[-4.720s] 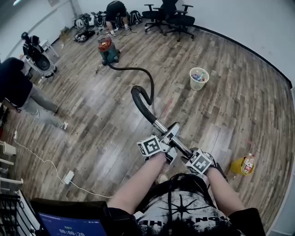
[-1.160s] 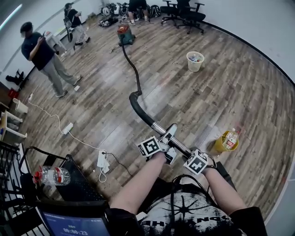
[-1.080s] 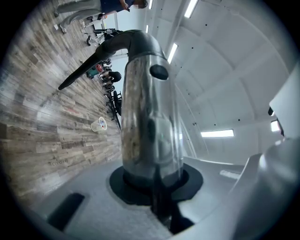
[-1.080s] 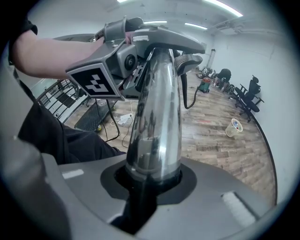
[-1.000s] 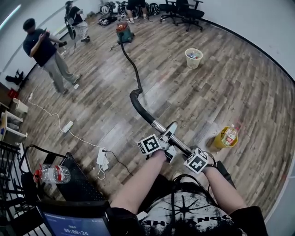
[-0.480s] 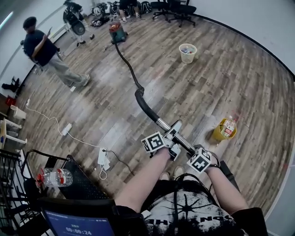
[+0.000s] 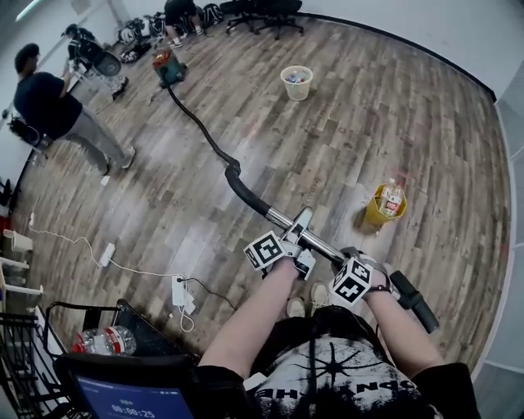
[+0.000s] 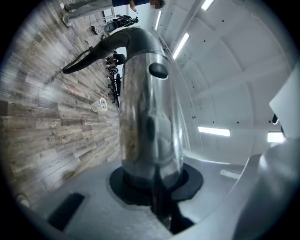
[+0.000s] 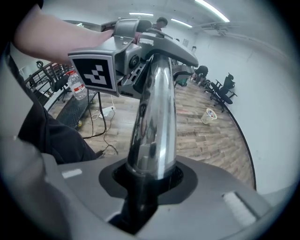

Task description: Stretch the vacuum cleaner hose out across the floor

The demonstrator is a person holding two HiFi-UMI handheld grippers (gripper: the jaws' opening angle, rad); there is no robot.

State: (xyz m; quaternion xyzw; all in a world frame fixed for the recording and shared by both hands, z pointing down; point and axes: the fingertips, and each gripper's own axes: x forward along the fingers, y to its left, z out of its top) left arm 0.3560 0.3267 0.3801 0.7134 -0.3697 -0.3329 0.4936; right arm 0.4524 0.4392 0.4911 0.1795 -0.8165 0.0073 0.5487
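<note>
Black hose (image 7: 201, 135) runs nearly straight across the wood floor (image 7: 368, 106), from the canister vacuum (image 7: 168, 69) to the chrome wand (image 7: 315, 243). Left gripper (image 7: 299, 241) clamps the wand. Right gripper (image 7: 354, 263) jaws have just been opening, wand held between them.

There is one black ribbed vacuum hose (image 7: 203, 135), one red-and-teal canister vacuum cleaner (image 7: 168, 67) and one shiny chrome wand tube (image 7: 282, 221). There are two bins: one pale round waste basket (image 7: 296, 82) and one yellow bucket (image 7: 372, 217). There are two clear plastic bottles: a bucket bottle (image 7: 391, 196) and a red-capped cart bottle (image 7: 102, 340). Two white power blocks, a near block (image 7: 181, 291) and a far block (image 7: 106, 254), lie on cords. Two other people are in view, a standing person (image 7: 45, 102) and a bent-over person (image 7: 176, 8). The black office chairs (image 7: 270, 12) number at least two; the exact count is unclear.
</note>
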